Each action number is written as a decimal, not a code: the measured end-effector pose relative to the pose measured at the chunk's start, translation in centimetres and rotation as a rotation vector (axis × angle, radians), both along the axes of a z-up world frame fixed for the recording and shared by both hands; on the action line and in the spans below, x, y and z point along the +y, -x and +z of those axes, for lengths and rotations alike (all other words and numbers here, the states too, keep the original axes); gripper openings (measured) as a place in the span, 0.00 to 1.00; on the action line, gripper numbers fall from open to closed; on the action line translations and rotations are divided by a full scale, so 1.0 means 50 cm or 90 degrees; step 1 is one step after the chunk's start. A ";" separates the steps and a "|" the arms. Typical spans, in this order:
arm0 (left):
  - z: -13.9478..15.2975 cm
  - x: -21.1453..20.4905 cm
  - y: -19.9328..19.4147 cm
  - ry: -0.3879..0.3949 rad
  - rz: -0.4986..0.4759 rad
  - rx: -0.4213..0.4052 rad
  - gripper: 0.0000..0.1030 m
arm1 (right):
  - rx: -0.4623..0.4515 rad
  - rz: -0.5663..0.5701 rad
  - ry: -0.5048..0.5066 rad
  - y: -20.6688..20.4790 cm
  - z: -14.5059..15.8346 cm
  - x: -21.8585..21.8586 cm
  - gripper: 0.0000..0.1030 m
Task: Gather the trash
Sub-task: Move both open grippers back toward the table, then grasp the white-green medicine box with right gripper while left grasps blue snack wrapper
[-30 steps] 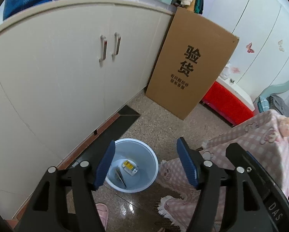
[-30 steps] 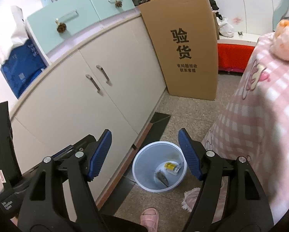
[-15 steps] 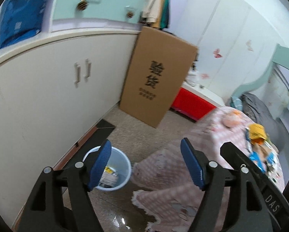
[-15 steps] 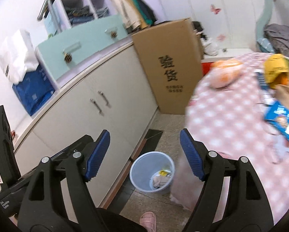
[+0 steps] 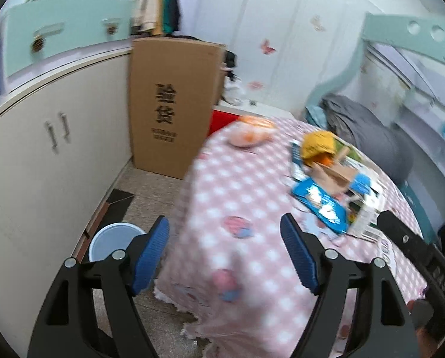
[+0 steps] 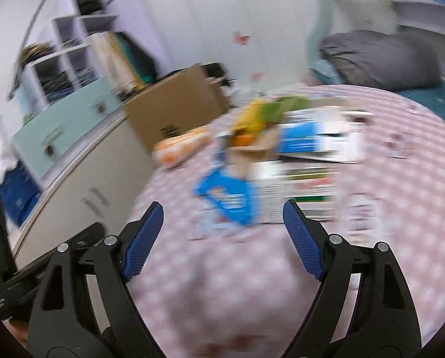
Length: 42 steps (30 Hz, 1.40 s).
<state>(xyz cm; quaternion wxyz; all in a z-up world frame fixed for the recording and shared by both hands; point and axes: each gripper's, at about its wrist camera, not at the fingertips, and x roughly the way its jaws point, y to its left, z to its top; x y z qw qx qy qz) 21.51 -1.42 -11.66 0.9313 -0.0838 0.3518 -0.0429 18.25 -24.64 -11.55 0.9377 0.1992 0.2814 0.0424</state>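
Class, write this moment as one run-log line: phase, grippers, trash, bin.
phase: approaching trash | left gripper: open, empty | right gripper: open, empty | blue flat packet: on pink checked blanket | pale blue round bin: on floor

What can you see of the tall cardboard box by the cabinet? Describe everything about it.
The cardboard box is a tall, flat, plain brown carton standing upright on the speckled floor, beside the cream cabinet. Two large black Chinese characters and smaller print below them mark its front. It looks closed and undamaged. Its lower right corner is hidden behind the pink checked bedcover.
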 end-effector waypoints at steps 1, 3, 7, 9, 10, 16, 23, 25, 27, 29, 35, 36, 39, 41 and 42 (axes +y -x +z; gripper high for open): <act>-0.002 -0.012 -0.001 -0.003 -0.008 0.002 0.74 | 0.008 -0.011 -0.002 0.000 -0.006 -0.021 0.79; -0.007 -0.048 -0.007 -0.011 -0.031 0.010 0.74 | 0.029 -0.026 -0.019 -0.005 -0.023 -0.069 0.79; -0.017 -0.097 -0.024 -0.027 -0.054 0.022 0.74 | 0.057 -0.013 -0.032 -0.026 -0.044 -0.111 0.79; -0.020 -0.116 -0.032 -0.032 -0.060 0.028 0.74 | 0.067 0.027 -0.082 -0.044 -0.054 -0.125 0.79; -0.022 -0.122 -0.037 -0.034 -0.061 0.032 0.74 | 0.076 0.037 -0.088 -0.050 -0.058 -0.129 0.79; -0.026 -0.142 -0.057 -0.040 -0.064 0.041 0.75 | 0.084 0.070 -0.086 -0.103 -0.057 -0.139 0.78; -0.038 -0.176 -0.076 -0.057 -0.083 0.050 0.75 | 0.093 0.174 -0.159 -0.132 -0.075 -0.137 0.13; -0.042 -0.190 -0.081 -0.058 -0.096 0.053 0.75 | 0.073 0.180 -0.159 -0.123 -0.067 -0.137 0.05; -0.044 -0.202 -0.084 -0.061 -0.108 0.056 0.75 | 0.042 0.156 -0.127 -0.102 -0.046 -0.141 0.04; -0.048 -0.220 -0.093 -0.060 -0.119 0.061 0.75 | 0.024 0.125 -0.097 -0.085 -0.034 -0.148 0.04; -0.058 -0.251 -0.140 -0.013 -0.101 0.092 0.76 | -0.001 0.065 -0.041 -0.067 -0.014 -0.164 0.04; -0.062 -0.257 -0.147 -0.007 -0.098 0.097 0.76 | 0.000 0.059 -0.038 -0.069 -0.014 -0.164 0.04; -0.070 -0.280 -0.175 -0.007 -0.079 0.108 0.76 | -0.002 0.052 -0.027 -0.076 -0.012 -0.166 0.04; -0.082 -0.293 -0.193 -0.034 -0.060 0.122 0.76 | -0.001 0.050 -0.027 -0.079 -0.014 -0.166 0.04; -0.082 -0.299 -0.196 -0.052 -0.048 0.114 0.76 | 0.001 0.052 -0.028 -0.081 -0.016 -0.167 0.04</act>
